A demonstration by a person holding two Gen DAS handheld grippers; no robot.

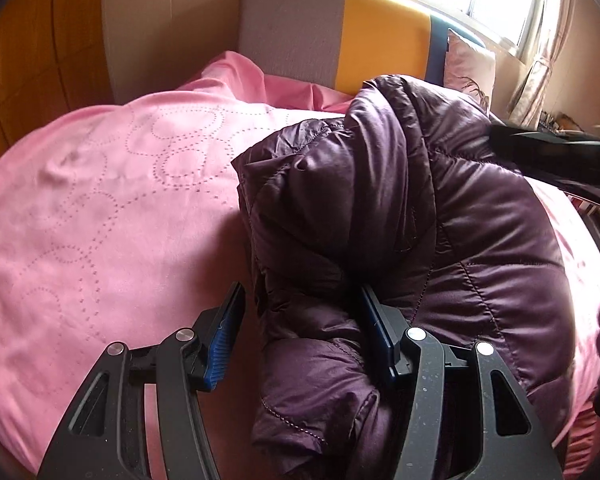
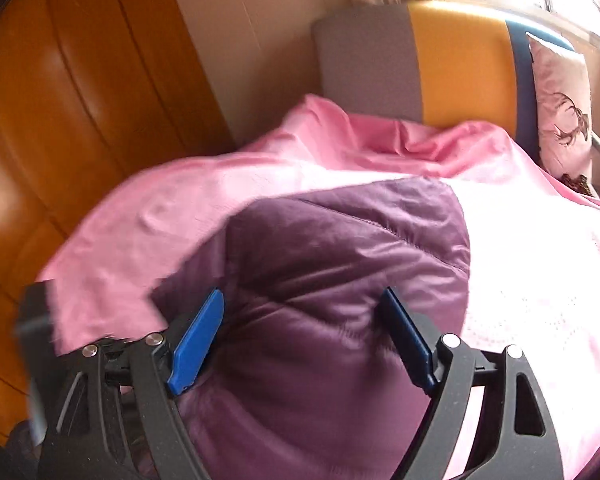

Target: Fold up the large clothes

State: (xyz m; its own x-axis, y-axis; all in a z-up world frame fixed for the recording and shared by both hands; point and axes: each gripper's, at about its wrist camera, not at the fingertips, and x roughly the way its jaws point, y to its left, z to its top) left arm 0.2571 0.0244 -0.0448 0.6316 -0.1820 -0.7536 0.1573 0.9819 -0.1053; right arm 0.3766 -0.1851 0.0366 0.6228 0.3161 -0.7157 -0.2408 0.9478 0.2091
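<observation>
While both tools stand apart, the purple padded jacket (image 1: 400,208) lies bunched on the bed's pink cover (image 1: 100,208), unsecured.

Left wrist view: left tool (image 1: 304,320) has its jaws apart with a rolled jacket portion between them; the right pad appears to touch the fabric, the left stands clear, so nothing is clamped and the puffy, slick roll may spring open. Right wrist view: right tool (image 2: 304,340) hangs wide over smooth quilted panels, gripping nothing; closing there risks sliding off or pinching only the outer layer, possibly snagging the cover.
</observation>
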